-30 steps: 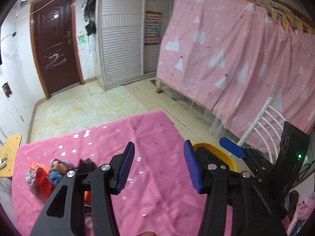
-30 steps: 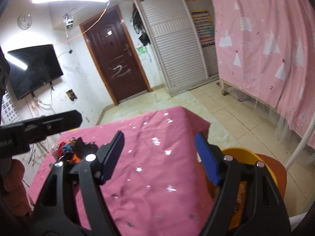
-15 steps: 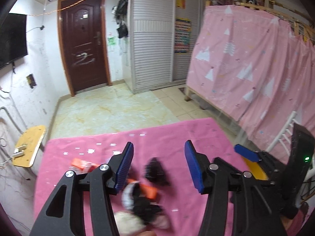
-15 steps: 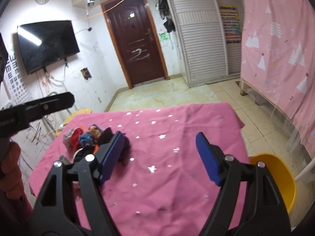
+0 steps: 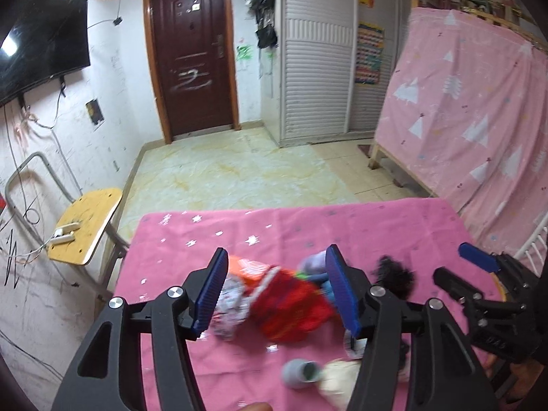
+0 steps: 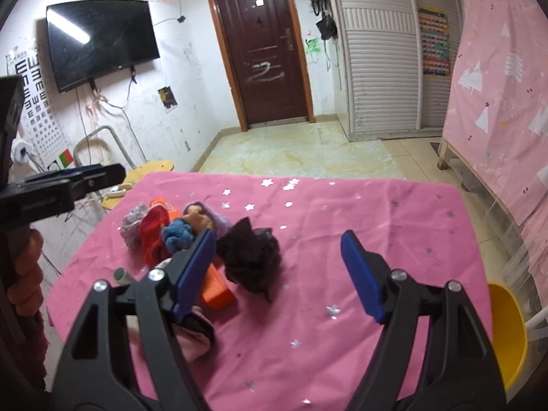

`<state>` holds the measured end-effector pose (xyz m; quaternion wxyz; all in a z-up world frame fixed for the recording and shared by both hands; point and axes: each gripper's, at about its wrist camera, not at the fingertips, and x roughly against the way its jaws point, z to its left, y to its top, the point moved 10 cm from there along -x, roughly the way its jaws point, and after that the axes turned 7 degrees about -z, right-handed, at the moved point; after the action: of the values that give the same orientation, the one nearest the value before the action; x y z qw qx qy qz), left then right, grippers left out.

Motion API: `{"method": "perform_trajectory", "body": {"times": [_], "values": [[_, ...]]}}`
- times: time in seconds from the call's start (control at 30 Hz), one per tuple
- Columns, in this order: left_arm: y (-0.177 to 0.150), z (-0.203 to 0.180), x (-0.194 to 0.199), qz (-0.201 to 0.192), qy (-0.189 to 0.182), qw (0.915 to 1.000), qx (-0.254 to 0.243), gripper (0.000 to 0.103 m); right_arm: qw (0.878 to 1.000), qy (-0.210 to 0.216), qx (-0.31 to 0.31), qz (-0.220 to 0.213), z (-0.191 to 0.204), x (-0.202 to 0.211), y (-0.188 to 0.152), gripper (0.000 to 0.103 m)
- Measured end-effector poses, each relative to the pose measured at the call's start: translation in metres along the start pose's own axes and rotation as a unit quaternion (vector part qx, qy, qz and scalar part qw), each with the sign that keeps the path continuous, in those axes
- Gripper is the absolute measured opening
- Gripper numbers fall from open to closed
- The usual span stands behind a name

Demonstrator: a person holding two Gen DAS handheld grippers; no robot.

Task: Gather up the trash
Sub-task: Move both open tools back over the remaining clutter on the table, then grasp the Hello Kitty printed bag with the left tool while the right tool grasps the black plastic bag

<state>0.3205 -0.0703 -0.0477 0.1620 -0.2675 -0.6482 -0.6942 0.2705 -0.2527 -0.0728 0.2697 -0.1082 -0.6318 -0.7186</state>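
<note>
A heap of trash lies on the left of the pink star-printed tablecloth: a red crumpled piece, a black frilly wad, an orange box, a blue wad, a grey patterned wad and a small grey tube. My left gripper is open and empty, hovering over the red piece. My right gripper is open and empty, just right of the black wad. A yellow bin stands beside the table's right edge.
A chair with a yellow wooden seat stands left of the table. A pink bed curtain hangs at the right. A dark door, white shuttered wardrobe and wall TV are beyond the tiled floor.
Both grippers have swung left and forward from the yellow bin toward the trash heap. The heap now lies between the left gripper's fingers and close by the right one. Both stayed open.
</note>
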Motion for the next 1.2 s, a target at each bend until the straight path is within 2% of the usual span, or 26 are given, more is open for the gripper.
{"method": "perform_trajectory", "body": {"times": [0.27, 0.7, 0.87, 0.97, 1.03, 1.2], "values": [[-0.028, 0.034, -0.015, 0.026, 0.002, 0.9997, -0.003, 0.052, 1.000, 0.006, 0.013, 0.023, 0.017, -0.024, -0.005, 0.073], [-0.066, 0.043, -0.049, 0.060, -0.030, 0.9976, -0.013, 0.052, 0.999, -0.003, 0.020, 0.043, 0.026, -0.047, -0.010, 0.073], [-0.075, 0.049, -0.056, 0.070, -0.037, 0.9968, -0.001, 0.050, 0.999, -0.004, 0.022, 0.049, 0.031, -0.053, -0.013, 0.073], [-0.078, 0.054, -0.060, 0.076, -0.039, 0.9963, 0.004, 0.043, 0.998, -0.005, 0.022, 0.053, 0.034, -0.058, -0.013, 0.073], [-0.081, 0.055, -0.064, 0.083, -0.035, 0.9959, 0.005, 0.028, 0.998, -0.006, 0.021, 0.055, 0.034, -0.060, -0.014, 0.073], [-0.083, 0.060, -0.066, 0.074, -0.029, 0.9968, 0.008, 0.018, 0.998, -0.009, 0.017, 0.059, 0.033, -0.062, -0.016, 0.073]]}}
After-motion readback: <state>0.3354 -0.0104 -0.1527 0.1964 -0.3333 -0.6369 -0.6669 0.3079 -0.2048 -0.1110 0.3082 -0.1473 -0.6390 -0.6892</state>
